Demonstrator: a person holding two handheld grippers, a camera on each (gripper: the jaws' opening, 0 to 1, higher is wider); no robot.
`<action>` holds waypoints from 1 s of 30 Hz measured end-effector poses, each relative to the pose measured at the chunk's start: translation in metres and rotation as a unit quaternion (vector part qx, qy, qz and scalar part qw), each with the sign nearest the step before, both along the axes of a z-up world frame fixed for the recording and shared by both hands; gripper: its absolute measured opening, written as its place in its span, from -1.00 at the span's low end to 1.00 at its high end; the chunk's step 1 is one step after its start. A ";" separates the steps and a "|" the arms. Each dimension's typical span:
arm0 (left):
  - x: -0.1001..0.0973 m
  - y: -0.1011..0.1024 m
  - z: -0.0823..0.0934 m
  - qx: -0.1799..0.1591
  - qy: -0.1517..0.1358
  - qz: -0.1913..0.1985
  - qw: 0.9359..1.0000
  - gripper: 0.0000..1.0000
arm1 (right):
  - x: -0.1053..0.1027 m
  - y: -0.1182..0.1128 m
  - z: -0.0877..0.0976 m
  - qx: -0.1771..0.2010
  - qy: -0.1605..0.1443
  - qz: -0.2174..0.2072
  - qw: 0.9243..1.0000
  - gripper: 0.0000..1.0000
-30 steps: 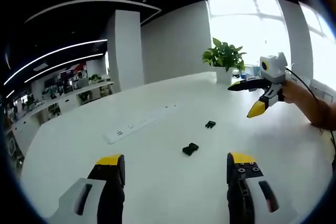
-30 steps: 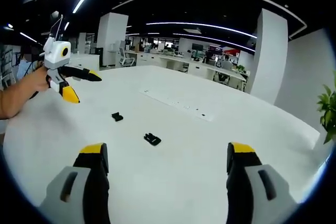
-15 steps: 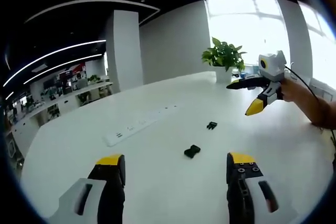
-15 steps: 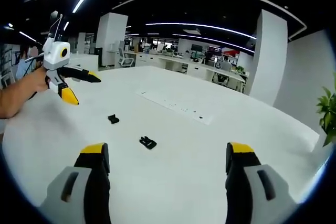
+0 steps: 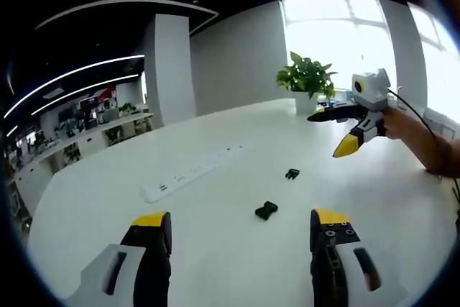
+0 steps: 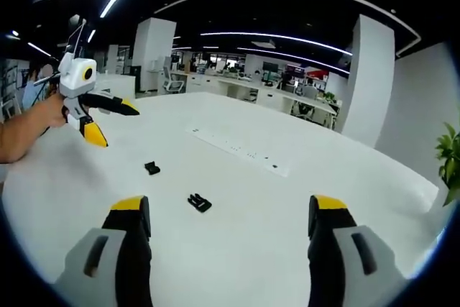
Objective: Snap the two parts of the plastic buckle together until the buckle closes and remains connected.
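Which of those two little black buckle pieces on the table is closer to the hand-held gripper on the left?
The bow-shaped buckle piece, lying just ahead of the left hand-held gripper. The pronged buckle piece lies farther off on the white table.

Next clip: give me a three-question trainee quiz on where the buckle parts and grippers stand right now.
1. True or false: the two buckle halves are already snapped together.
2. The fingers of the left gripper are: A) open, B) shut on a buckle half, C) shut on nothing.
3. Fill in: both halves lie on the white ____, near a power strip.

Key: 1 false, they lie apart; 2 A; 3 table.
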State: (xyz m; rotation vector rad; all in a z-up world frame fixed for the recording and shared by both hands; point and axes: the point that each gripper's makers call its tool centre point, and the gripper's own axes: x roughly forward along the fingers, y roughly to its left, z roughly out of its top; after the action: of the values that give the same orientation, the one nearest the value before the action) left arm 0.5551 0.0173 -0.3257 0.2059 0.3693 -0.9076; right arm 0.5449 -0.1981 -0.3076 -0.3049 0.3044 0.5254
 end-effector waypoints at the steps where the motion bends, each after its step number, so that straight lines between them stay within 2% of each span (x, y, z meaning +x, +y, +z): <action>1: 0.001 0.001 0.000 0.000 0.001 0.001 1.000 0.61 | 0.000 0.002 0.001 0.001 -0.004 0.009 1.000 0.84; 13: 0.006 -0.003 -0.003 0.001 0.005 -0.002 1.000 0.61 | 0.004 0.005 -0.002 0.004 -0.007 0.023 1.000 0.83; 30: 0.019 -0.005 -0.006 0.000 0.012 0.003 1.000 0.61 | 0.022 0.004 0.000 -0.002 -0.011 0.020 1.000 0.82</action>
State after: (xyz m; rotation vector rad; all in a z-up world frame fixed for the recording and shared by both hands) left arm 0.5736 0.0125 -0.3317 0.1937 0.3912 -0.9049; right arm 0.5664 -0.1939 -0.3072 -0.3202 0.2779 0.5602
